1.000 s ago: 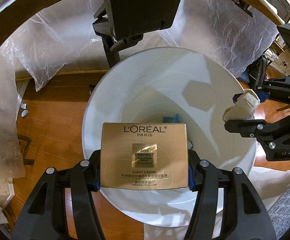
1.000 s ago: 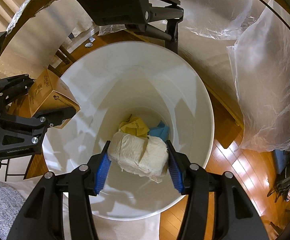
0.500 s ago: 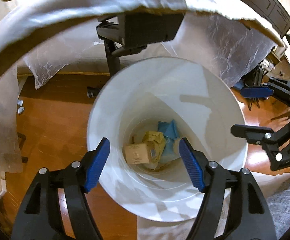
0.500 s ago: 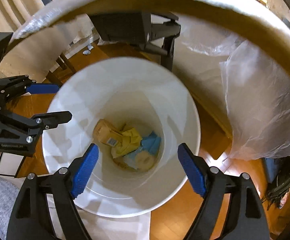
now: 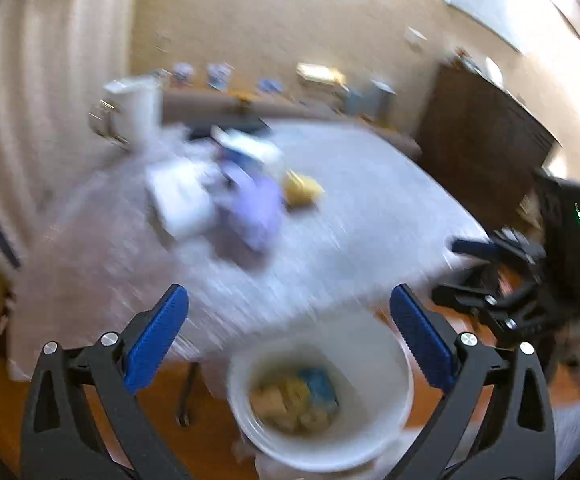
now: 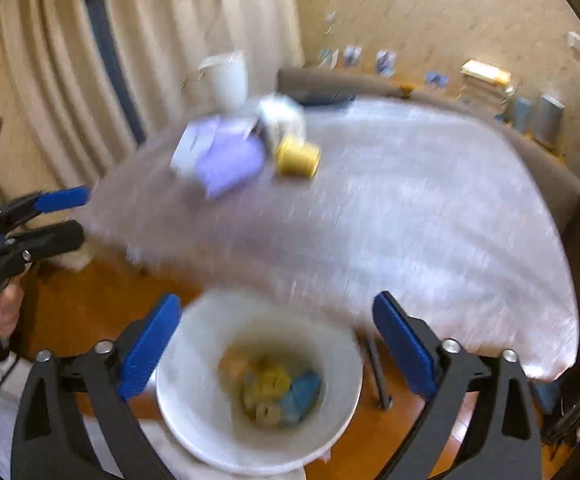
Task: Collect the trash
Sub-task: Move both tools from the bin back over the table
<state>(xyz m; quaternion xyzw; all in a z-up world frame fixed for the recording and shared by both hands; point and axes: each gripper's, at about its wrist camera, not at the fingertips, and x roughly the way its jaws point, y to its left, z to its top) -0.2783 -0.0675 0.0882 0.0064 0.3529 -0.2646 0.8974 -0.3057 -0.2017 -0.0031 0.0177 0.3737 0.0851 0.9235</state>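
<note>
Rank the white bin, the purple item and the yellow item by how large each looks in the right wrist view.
1. White bin, clearly largest, though it is also nearest the camera.
2. Purple item on the table.
3. Yellow item, smallest, just right of the purple one.
Motion blur softens every outline.

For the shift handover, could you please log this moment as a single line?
left hand-held gripper: open, empty | right hand-held gripper: open, empty | round white plastic bin: holds trash | yellow item, purple item: on table
</note>
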